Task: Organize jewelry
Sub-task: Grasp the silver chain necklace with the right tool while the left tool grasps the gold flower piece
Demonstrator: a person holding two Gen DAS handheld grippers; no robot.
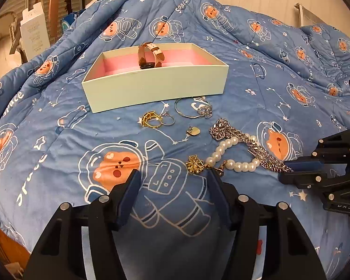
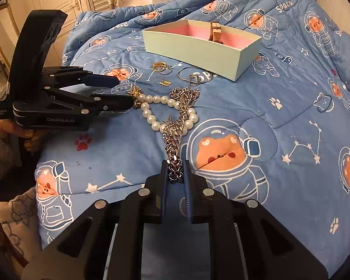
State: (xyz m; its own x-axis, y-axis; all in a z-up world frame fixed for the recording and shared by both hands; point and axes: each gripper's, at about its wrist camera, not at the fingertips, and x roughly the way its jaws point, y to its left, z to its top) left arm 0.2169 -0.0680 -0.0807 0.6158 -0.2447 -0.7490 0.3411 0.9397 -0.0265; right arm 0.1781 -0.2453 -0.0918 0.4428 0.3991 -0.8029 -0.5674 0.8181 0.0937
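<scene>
A pale box (image 1: 151, 88) with a pink lining holds a watch (image 1: 150, 54) on a blue quilt; it also shows in the right wrist view (image 2: 198, 46). In front of it lie gold and silver rings (image 1: 156, 119), a thin bangle (image 1: 193, 109), a gold earring (image 1: 193, 131), a pearl bracelet (image 1: 231, 154) with a gold charm (image 1: 194, 164), and a silver chain (image 2: 178, 126). My left gripper (image 1: 172, 182) is open, just short of the gold charm. My right gripper (image 2: 175, 175) is shut on the near end of the silver chain.
The quilt (image 1: 268, 74) rises in folds behind the box. A white carton (image 1: 33, 31) and shelving stand at the far left. The bed edge drops off near the left gripper (image 2: 65, 95), with a door and wooden floor beyond.
</scene>
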